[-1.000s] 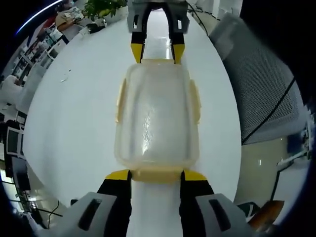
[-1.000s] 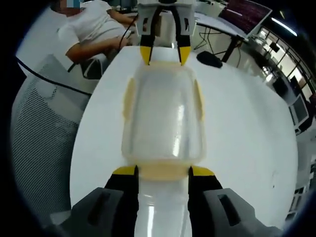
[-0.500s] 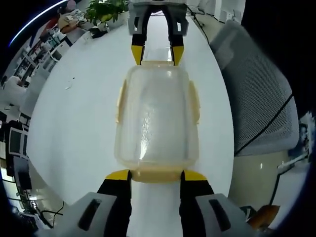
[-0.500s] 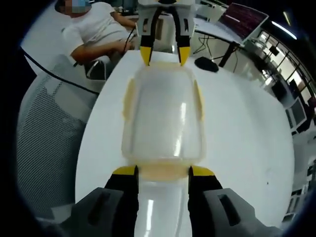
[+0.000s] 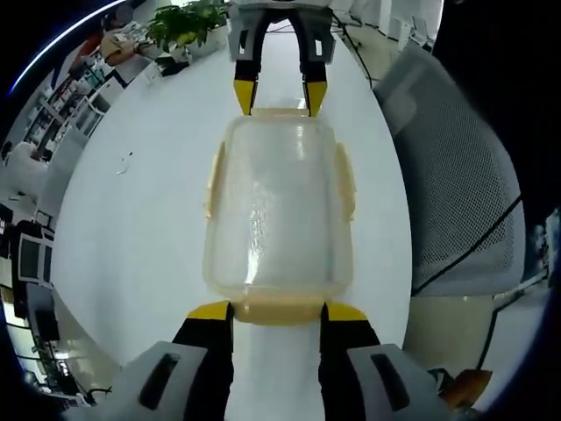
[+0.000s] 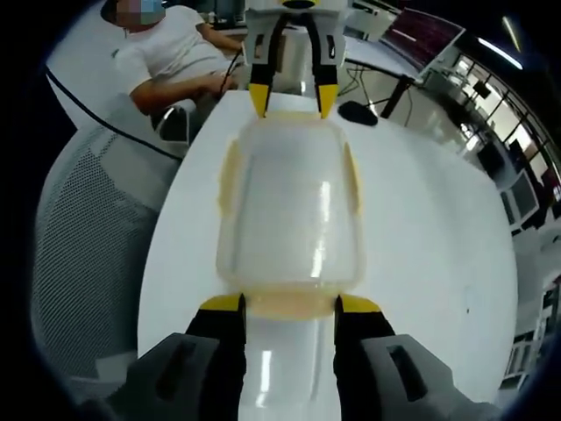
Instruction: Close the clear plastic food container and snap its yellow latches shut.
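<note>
Clear plastic food container (image 5: 279, 210) held lengthwise between the two grippers above a white table (image 5: 140, 202). In the left gripper view, the left gripper (image 5: 277, 309) stood at the near short end, its yellow-tipped jaws spread apart to either side of the yellow end latch (image 5: 278, 310) and pressed against that end; the jaws were not clenched on anything. The right gripper (image 5: 280, 95) entered from the far end, jaws likewise parted and set against the opposite short end. The right gripper view showed the same arrangement mirrored: right gripper (image 6: 288, 304) near, left gripper (image 6: 292, 98) far, container (image 6: 290, 210) between them.

The lid appeared seated on the base. The long-side latches (image 5: 211, 181) seemed to lie flat against the walls, though whether they were fully snapped could not be told. Opposed end pressure probably served to brace the container so that neither end slid while the end latches were pushed home. A mesh-backed chair (image 5: 456, 175) stood beside the table, and a seated person (image 6: 171, 53) beyond it.
</note>
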### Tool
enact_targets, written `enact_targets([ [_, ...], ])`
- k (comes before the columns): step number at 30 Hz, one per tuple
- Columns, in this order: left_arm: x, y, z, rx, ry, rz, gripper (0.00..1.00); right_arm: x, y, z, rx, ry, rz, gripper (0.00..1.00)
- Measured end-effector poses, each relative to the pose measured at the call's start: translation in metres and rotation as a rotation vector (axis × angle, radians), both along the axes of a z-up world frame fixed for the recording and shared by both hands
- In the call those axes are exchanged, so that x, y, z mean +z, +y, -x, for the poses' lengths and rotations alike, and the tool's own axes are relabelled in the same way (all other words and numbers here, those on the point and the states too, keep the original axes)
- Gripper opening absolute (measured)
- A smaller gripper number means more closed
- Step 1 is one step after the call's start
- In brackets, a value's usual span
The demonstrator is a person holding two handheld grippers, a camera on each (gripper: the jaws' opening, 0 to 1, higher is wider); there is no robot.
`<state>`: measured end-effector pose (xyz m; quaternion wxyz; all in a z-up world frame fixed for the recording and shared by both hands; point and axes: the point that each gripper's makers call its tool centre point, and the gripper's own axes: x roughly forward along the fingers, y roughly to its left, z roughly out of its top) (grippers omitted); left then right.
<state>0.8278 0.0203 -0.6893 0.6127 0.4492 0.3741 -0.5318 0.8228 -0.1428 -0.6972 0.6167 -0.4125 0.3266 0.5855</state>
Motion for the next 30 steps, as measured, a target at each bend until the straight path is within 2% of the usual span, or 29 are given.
enact_targets([
  [15,0.005,-0.046,-0.002,-0.031,-0.001,0.031,0.31,0.002,-0.044,0.001,-0.035,0.011,0.012,0.35],
  [30,-0.003,-0.090,-0.008,-0.045,0.006,0.060,0.31,-0.008,-0.087,-0.004,-0.053,0.020,0.031,0.35],
])
